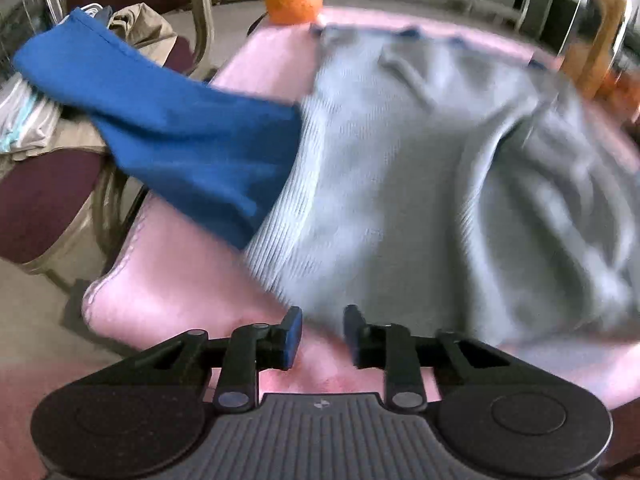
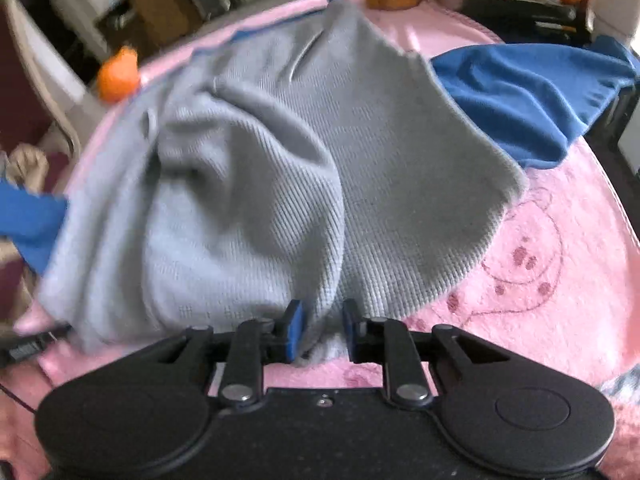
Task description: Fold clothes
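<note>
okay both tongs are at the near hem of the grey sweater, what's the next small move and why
Probably close the right tongs: the grey sweater hem sits between its open jaws, ungripped. The left tongs are open too, just short of the hem over the pink blanket.

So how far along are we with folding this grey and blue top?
Early. Done: the grey top is laid on the pink blanket, but rumpled. In hand: nothing; the left gripper is open over blanket, the right gripper open around the hem. Left: both blue sleeves and the body fold.
</note>
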Available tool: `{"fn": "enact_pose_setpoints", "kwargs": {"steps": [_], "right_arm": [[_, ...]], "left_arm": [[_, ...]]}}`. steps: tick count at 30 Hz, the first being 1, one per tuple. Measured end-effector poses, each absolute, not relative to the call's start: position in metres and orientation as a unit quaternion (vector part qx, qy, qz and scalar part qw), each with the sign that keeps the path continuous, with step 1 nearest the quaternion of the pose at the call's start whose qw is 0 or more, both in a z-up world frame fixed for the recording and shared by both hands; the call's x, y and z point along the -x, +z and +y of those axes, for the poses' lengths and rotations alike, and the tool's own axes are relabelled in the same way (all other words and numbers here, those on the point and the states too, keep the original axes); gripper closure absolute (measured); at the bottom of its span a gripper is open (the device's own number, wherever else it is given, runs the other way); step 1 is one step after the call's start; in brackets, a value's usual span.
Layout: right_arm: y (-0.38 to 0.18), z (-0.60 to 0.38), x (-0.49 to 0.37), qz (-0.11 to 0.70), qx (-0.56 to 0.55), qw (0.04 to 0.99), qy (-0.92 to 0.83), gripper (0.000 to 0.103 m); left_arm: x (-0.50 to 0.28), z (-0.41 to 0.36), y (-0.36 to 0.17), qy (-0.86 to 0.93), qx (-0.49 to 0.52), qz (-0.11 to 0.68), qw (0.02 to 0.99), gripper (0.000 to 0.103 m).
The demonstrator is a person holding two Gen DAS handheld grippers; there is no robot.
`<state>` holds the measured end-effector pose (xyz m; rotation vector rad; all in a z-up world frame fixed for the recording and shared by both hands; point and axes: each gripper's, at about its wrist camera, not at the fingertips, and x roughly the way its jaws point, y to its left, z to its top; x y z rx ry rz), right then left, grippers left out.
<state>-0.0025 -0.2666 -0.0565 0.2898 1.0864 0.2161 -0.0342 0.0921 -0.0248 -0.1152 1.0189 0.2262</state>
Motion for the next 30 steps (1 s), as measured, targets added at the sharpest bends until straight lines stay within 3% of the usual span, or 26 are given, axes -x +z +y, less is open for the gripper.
{"fn": "enact_pose_setpoints", "kwargs": {"steps": [5, 8, 11, 14, 19, 21, 23, 30], "right_arm": [[0.018, -0.273, -0.007, 0.431, -0.181, 0.874, 0.132, 0.076], [0.068, -0.267, -0.030, 0.378, -0.183, 0.895, 0.153, 0.067], [0.096, -0.260, -0.068, 0.347, -0.176, 0.907, 0.158, 0.056], [0.100, -0.255, -0.120, 0.333, -0.166, 0.918, 0.139, 0.046], [0.059, -0.263, -0.216, 0.350, -0.187, 0.913, 0.099, 0.046], [0.031, -0.260, -0.254, 0.364, -0.172, 0.912, 0.079, 0.051], [0.002, -0.258, -0.292, 0.381, -0.163, 0.908, 0.059, 0.062], [-0.058, -0.248, -0.365, 0.399, -0.157, 0.903, 0.042, 0.062]], "left_arm": [[-0.004, 0.102, 0.032, 0.089, 0.064, 0.413, 0.904, 0.066], [-0.027, 0.107, 0.066, 0.077, 0.069, 0.368, 0.924, 0.039], [-0.064, 0.117, 0.073, 0.076, 0.076, 0.351, 0.930, 0.028], [-0.120, 0.133, 0.046, 0.087, 0.086, 0.371, 0.921, 0.027], [-0.213, 0.158, 0.001, 0.105, 0.102, 0.404, 0.903, 0.027], [-0.250, 0.168, -0.016, 0.112, 0.108, 0.417, 0.895, 0.027], [-0.284, 0.178, -0.035, 0.118, 0.114, 0.429, 0.888, 0.029], [-0.326, 0.178, -0.072, 0.067, 0.099, 0.421, 0.899, 0.033]]}}
